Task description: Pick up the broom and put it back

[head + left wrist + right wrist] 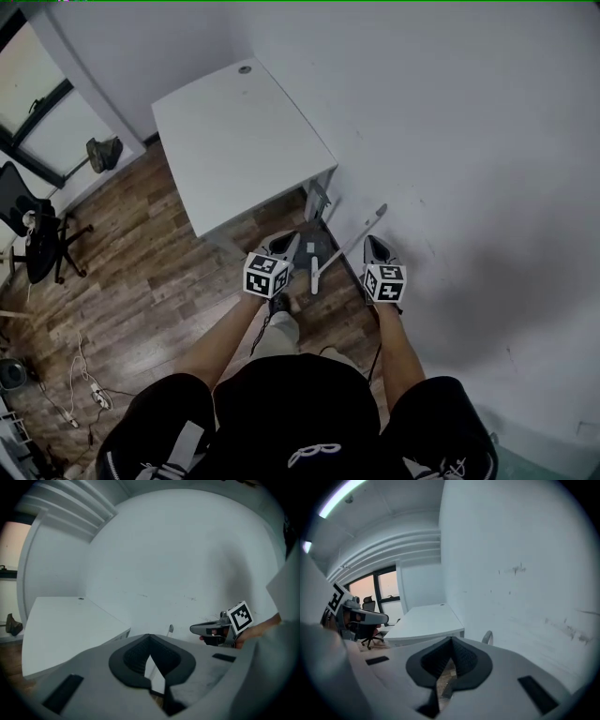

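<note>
Broom (354, 239) is leaning against the wall (469, 141), seemingly already returned; left gripper (291, 238) and right gripper (371, 242) are hovering nearby, clenched empty.

The left claw (293, 241) and the right claw (374, 242) are smooth grey shells that come to a point. Behind each tip sits a box with black and white squares: the left cube (265, 275) and the right cube (384, 281). Inside each tip are black pads (133, 658) with tiny ridges. A dark slot (63, 693) is cut in the shell on each side of the pads. Behind the claws the arms are bare. The person wears a black top (300, 403) with a small white mark, and black shorts (150, 422) with white marks.
</note>
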Motion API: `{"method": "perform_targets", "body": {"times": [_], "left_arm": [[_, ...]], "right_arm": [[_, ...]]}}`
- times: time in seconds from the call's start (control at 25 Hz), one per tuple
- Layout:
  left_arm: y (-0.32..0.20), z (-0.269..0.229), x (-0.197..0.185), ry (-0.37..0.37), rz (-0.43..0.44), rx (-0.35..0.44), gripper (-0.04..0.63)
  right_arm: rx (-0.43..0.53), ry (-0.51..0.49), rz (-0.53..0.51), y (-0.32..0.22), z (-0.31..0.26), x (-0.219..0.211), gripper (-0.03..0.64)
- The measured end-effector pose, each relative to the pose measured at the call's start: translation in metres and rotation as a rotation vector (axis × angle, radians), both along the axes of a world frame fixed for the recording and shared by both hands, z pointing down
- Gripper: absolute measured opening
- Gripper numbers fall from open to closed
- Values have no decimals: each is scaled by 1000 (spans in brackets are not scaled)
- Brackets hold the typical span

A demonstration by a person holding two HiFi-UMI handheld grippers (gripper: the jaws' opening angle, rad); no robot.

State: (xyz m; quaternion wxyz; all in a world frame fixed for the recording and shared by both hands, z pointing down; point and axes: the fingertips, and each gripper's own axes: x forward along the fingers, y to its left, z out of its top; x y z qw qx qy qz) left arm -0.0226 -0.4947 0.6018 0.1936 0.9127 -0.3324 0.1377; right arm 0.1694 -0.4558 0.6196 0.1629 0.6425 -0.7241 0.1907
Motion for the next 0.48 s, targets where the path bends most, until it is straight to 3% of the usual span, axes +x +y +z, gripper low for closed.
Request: {"method": "perform_targets", "body": {"times": [0.48], "left_arm": [[114, -33, 3, -7, -180, 88, 17]], "right_arm": [[126, -82, -173, 89, -49, -2, 23]]}}
